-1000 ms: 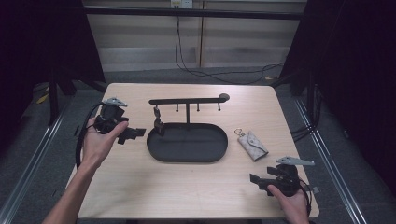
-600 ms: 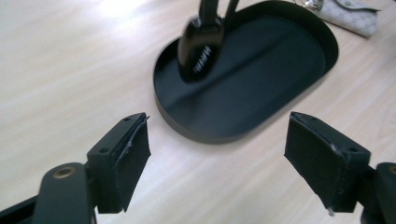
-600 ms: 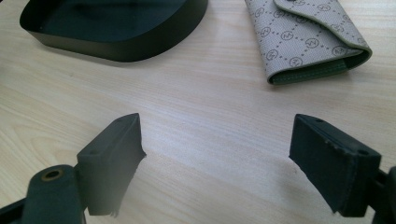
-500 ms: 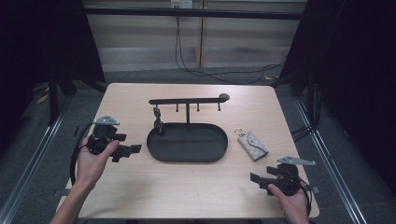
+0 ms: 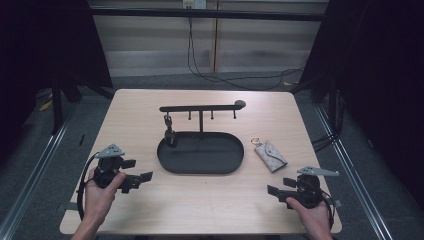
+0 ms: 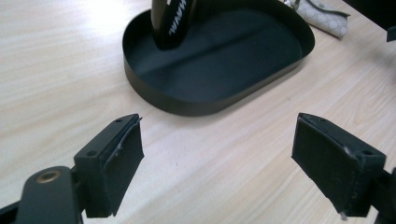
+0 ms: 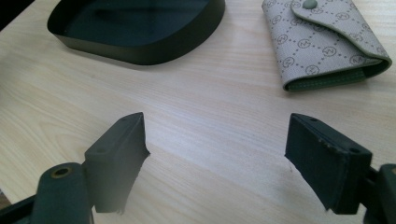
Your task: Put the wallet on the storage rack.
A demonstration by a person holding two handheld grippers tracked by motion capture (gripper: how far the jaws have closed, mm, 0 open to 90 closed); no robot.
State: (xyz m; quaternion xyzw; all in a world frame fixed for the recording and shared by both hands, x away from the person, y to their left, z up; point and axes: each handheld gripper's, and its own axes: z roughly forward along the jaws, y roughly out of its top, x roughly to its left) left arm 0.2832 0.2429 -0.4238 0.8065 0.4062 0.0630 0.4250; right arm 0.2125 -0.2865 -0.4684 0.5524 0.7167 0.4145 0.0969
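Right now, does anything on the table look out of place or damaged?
Nothing looks damaged or spilled. One thing stands apart: the key pouch lies flat on the table beside the tray, while a key fob hangs from the rack.

Bright overhead light on the table (image 5: 210, 200), dark surroundings, glare near the tray (image 6: 140, 88), soft close-ups

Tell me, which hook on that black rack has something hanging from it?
The leftmost hook, at the rack's left end. A dark key fob dangles from it over the oval tray; the other pegs are bare.
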